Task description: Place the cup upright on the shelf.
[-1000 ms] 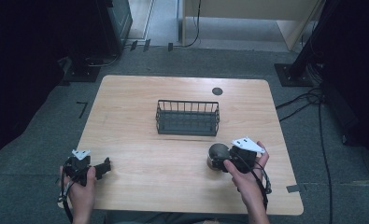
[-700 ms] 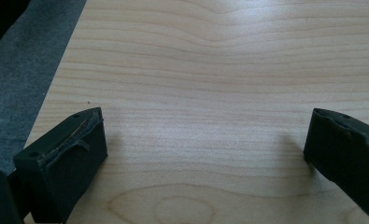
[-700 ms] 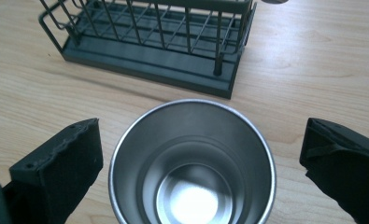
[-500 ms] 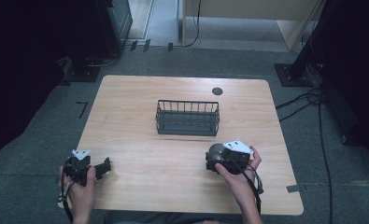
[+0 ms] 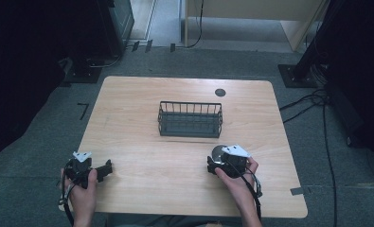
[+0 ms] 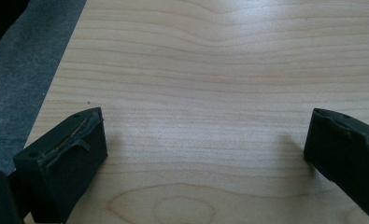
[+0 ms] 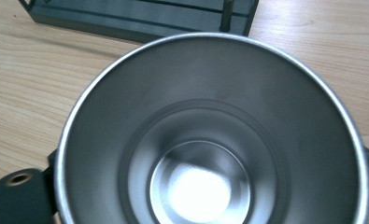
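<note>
We see a light wooden table (image 5: 142,118) from above, with a black wire basket (image 5: 190,119) standing near its middle. A small dark round disc (image 5: 219,92) lies on the tabletop beyond the basket, towards the far right.

Our right hand (image 5: 236,177) holds the right gripper (image 5: 222,163) at the near right part of the table, just on our side of the basket's right end. A steel cup (image 5: 216,152) sits right at this gripper's front; in the high view part of its rim shows just beyond the gripper's grey plate. In the right gripper view we look straight down into the cup (image 7: 210,135): its round rim spans nearly the whole frame, the shiny bottom glints below, and the black jaws flank it at the lower left and lower right, close against its outer wall. We take the jaws to be closed around the cup, though the actual contact with the wall is hidden behind the rim. The basket's base (image 7: 140,16) lies just beyond the cup, apart from it.

Our left hand (image 5: 83,189) holds the left gripper (image 5: 106,169) near the table's near left edge, well apart from the cup and the basket. In the left gripper view its two jaws stand wide apart with bare wood between them, holding nothing, close above the tabletop (image 6: 210,70).
</note>
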`<state>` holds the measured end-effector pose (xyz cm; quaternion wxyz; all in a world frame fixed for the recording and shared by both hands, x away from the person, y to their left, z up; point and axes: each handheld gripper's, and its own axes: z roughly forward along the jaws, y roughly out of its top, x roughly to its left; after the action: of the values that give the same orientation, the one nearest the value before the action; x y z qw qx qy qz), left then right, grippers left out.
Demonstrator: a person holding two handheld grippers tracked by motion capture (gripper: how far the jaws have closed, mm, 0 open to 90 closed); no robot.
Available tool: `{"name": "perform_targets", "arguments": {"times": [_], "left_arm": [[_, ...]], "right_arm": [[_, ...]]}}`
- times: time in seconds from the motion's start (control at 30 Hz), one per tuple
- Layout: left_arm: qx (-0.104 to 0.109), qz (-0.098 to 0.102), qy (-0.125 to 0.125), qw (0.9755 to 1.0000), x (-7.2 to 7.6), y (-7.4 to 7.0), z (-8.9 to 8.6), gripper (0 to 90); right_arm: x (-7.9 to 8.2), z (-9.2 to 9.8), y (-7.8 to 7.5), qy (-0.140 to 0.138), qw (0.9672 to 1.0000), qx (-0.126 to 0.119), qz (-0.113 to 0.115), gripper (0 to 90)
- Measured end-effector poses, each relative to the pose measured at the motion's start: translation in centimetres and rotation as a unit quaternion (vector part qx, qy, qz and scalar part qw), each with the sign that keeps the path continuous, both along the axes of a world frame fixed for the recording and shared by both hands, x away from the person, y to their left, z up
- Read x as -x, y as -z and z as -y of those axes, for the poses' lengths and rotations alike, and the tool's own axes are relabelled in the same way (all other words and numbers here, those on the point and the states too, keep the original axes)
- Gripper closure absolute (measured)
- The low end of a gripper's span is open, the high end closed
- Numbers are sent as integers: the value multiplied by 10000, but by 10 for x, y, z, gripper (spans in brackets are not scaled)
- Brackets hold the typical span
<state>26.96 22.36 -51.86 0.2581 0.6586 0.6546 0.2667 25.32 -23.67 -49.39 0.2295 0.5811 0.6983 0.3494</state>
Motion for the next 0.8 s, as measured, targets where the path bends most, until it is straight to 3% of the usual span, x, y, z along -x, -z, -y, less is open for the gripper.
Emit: {"name": "perform_targets", "arguments": {"times": [0.2, 0.43, 0.8], "left_arm": [[1, 0, -1, 10000, 0, 0, 0, 0], [0, 0, -1, 10000, 0, 0, 0, 0], [0, -1, 0, 10000, 0, 0, 0, 0]], "right_arm": [[0, 0, -1, 12, 10000, 75, 58, 176], [2, 2, -7, 6, 9999, -20, 133, 178], [-4, -2, -31, -190, 9994, -28, 289, 179]]}}
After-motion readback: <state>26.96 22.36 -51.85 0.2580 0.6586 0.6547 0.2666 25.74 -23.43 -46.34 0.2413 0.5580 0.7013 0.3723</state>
